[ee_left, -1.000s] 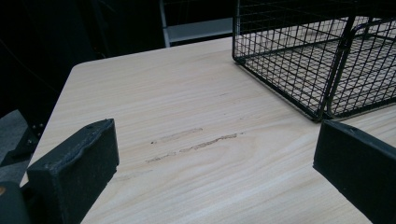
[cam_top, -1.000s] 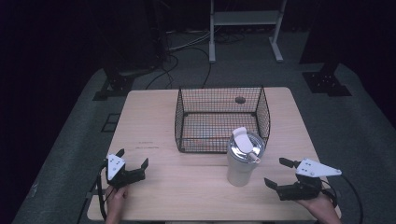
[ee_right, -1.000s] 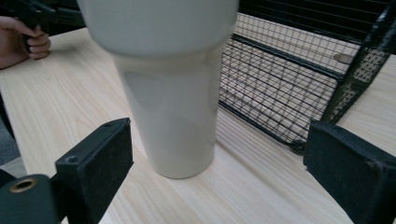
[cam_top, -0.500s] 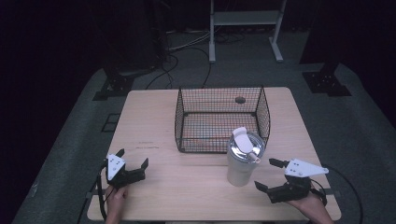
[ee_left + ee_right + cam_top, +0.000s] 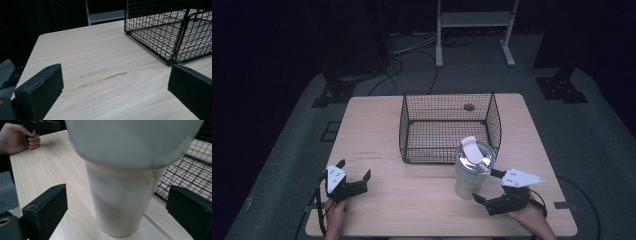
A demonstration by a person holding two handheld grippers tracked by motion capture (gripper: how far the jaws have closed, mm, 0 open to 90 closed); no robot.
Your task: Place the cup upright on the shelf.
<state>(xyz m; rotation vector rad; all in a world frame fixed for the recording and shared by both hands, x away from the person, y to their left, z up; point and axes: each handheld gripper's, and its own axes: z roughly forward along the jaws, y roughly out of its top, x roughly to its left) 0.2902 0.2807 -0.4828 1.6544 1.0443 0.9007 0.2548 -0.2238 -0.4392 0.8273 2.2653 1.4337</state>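
A tall white tumbler (image 5: 472, 170) with a clear lid stands upright on the table, just in front of a black wire basket (image 5: 447, 127). My right gripper (image 5: 486, 187) is open at the tumbler's right side, jaws spread toward it; in the right gripper view the tumbler (image 5: 125, 182) stands close between and beyond the two jaws. My left gripper (image 5: 354, 170) rests open near the table's front left, nothing between its jaws. The left gripper view looks across bare wood toward the basket (image 5: 162, 30).
The wooden table (image 5: 377, 130) has scuff marks (image 5: 105, 76) ahead of the left gripper. A small dark round thing (image 5: 469, 106) lies behind the basket's far wall. Floor stands and cables lie beyond the table on the dark floor.
My right gripper has moved left and forward, closing in on the tumbler's base. The left gripper and the tumbler have stayed put.
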